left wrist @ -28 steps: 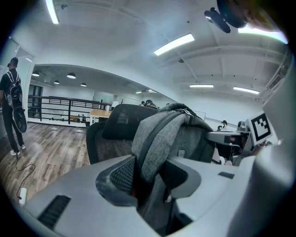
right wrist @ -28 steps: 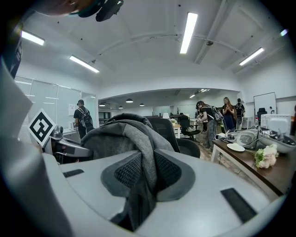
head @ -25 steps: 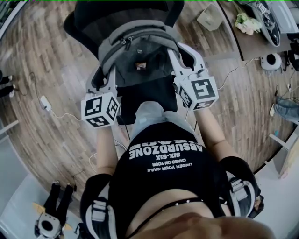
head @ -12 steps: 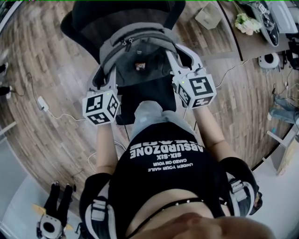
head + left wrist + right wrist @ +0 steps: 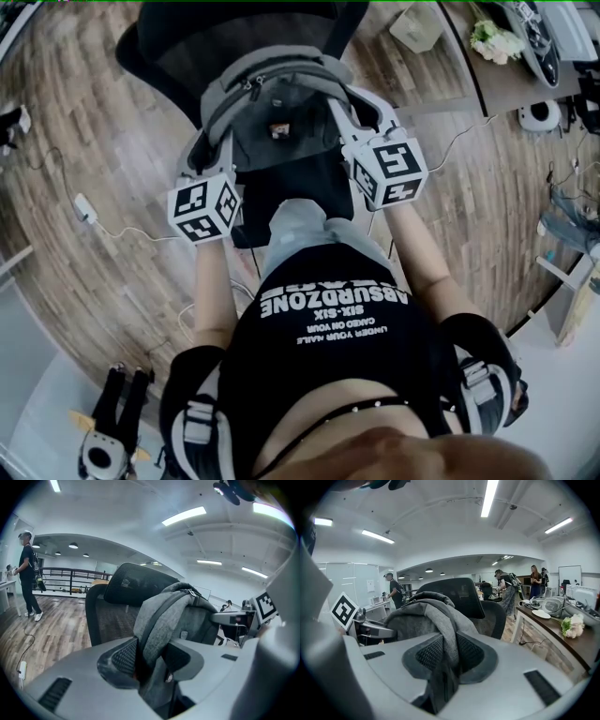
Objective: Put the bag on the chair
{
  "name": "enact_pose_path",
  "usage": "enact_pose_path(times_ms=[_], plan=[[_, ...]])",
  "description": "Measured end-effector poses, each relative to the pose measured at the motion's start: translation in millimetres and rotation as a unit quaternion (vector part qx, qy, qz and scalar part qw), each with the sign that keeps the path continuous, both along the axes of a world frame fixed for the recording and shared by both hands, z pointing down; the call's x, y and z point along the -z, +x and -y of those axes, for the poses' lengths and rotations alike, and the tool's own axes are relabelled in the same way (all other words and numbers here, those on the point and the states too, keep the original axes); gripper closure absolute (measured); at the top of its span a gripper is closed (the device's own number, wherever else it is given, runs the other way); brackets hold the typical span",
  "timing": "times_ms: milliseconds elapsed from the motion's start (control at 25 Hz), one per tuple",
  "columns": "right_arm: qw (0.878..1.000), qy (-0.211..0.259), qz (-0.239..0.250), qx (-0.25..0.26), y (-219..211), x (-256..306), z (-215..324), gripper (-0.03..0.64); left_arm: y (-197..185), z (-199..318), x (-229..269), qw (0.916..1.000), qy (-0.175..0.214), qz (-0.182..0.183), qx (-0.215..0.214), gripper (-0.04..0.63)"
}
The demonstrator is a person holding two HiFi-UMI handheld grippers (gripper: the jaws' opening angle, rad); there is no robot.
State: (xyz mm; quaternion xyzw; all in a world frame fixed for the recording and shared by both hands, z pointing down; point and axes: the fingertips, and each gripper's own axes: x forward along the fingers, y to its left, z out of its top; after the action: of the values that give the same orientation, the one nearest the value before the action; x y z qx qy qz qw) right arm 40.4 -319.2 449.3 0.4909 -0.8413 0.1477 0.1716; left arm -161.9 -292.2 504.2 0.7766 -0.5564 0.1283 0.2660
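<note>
Both claws and the bag have shifted a little up the frame toward the chair back, the right marker cube most visibly.

Head view: the grey bag (image 5: 274,111) sits in the upper middle of the frame, against the black chair (image 5: 234,33) backrest and over its dark seat; whether it rests on the seat I cannot tell. The left claw (image 5: 204,155) is at the bag's left edge, the right claw (image 5: 359,112) at its right edge. Wooden floor (image 5: 112,169) surrounds the chair.

Left gripper view: the left claw (image 5: 150,660) is clenched on a grey strap of the bag (image 5: 187,618), pads pressing it from both sides. The chair (image 5: 136,581) stands just behind, centre frame.

Right gripper view: the right claw (image 5: 450,656) grasps a fold of the bag (image 5: 417,616), its pads tight on the fabric. The chair (image 5: 461,592) rises behind it, and a counter (image 5: 553,630) with flowers (image 5: 572,625) runs along the right edge.
</note>
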Motion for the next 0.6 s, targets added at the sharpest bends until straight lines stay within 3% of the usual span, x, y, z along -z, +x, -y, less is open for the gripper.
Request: enact_pose_path(times_ms=[600], plan=[[0.999, -0.022, -0.018, 0.015, -10, -32, 12, 0.532, -10, 11, -29, 0.9999, -0.011, 0.009, 0.006, 0.443]])
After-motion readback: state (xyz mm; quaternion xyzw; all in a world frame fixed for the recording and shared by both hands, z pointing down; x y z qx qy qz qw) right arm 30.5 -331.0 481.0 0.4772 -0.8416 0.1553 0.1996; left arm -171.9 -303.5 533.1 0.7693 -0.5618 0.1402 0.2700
